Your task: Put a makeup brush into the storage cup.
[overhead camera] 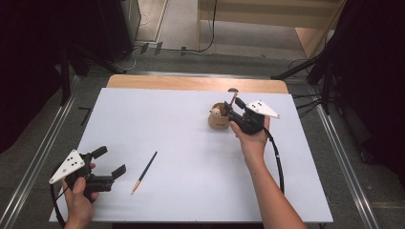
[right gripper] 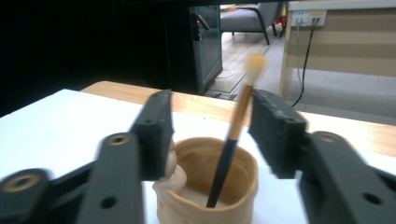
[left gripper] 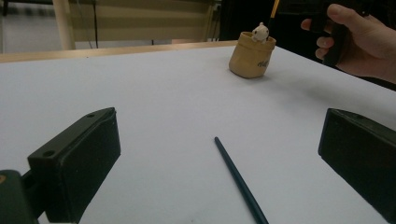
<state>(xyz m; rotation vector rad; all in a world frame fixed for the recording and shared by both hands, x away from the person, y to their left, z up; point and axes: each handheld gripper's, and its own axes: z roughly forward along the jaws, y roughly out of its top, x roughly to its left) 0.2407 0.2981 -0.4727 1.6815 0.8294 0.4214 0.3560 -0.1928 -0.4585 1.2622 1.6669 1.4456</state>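
A tan cup [overhead camera: 218,119] with a small bear figure [overhead camera: 216,112] on its rim stands at the back right of the white table [overhead camera: 191,191]. In it a brush [right gripper: 232,135] stands upright, orange-and-black handle, pale tuft on top. My right gripper [overhead camera: 232,106] is just behind the cup, open, its jaws on either side of the brush handle without touching it [right gripper: 212,123]. A dark teal pencil-like brush [overhead camera: 144,172] lies flat on the table at the front left. My left gripper [overhead camera: 111,161] is open just left of it, and the brush [left gripper: 238,179] lies between its jaws [left gripper: 219,135].
A bare wooden strip [overhead camera: 196,83] runs along the table's far edge. Metal rails [overhead camera: 43,152] flank the table on both sides. Dark stands and cables [overhead camera: 315,71] sit on the floor beyond. The other hand [left gripper: 359,44] is beside the cup [left gripper: 251,60] in the left gripper view.
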